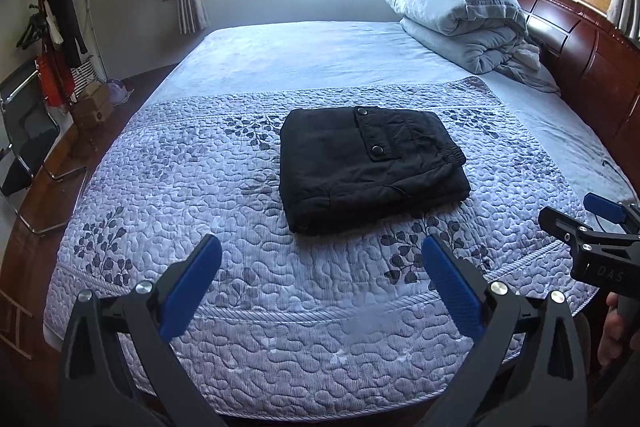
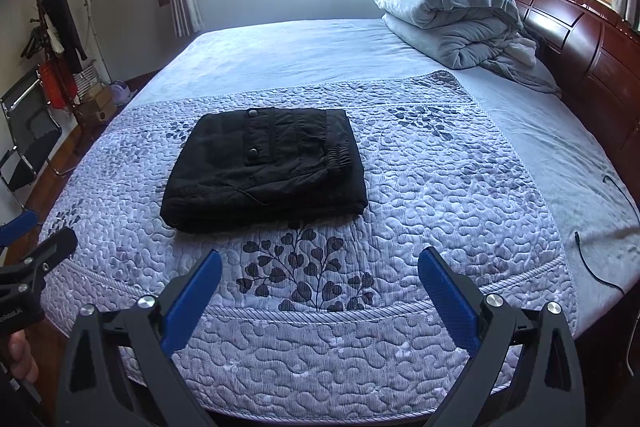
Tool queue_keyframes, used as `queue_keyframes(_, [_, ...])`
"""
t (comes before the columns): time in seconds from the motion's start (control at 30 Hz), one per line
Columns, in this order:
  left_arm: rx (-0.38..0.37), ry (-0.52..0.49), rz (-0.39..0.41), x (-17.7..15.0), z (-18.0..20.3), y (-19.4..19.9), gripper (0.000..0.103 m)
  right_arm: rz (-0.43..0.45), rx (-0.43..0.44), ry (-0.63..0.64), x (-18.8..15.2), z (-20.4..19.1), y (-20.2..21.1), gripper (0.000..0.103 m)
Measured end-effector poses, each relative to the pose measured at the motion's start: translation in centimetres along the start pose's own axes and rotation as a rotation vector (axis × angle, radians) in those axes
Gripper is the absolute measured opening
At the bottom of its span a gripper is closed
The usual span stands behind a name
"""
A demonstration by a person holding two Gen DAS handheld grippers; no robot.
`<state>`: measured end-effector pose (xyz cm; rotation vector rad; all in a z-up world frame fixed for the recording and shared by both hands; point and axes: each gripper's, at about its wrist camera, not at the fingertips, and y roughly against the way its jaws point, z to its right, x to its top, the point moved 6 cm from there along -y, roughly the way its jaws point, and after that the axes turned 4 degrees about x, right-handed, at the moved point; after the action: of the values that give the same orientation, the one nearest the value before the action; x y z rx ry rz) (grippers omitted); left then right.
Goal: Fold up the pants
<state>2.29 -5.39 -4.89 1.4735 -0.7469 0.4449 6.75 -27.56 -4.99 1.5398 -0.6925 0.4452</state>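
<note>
The black pants (image 1: 370, 167) lie folded into a compact rectangle on the quilted bedspread (image 1: 240, 327), a snap pocket flap on top; they also show in the right wrist view (image 2: 266, 171). My left gripper (image 1: 322, 251) is open and empty, held back from the pants above the near part of the bed. My right gripper (image 2: 320, 263) is open and empty too, held back in the same way. The right gripper shows at the right edge of the left wrist view (image 1: 592, 223). The left gripper shows at the left edge of the right wrist view (image 2: 36, 243).
A folded grey duvet (image 1: 460, 15) lies at the far right by the dark wooden headboard (image 1: 580, 51). A black cable (image 2: 600, 259) lies on the sheet at the right. A chair (image 1: 28, 147), a coat rack and boxes stand on the floor at the left.
</note>
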Motion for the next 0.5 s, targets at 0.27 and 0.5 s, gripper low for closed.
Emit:
queue_keyframes(0.27, [-0.011, 0.006, 0.018, -0.06, 0.29, 0.18, 0.100, -0.004, 0.001, 0.004, -0.09, -0.08, -0.18, 0.099])
queue_keyframes(0.5, [-0.014, -0.008, 0.017, -0.14, 0.69, 0.09, 0.100, -0.013, -0.002, 0.001, -0.25, 0.08, -0.50, 0.099])
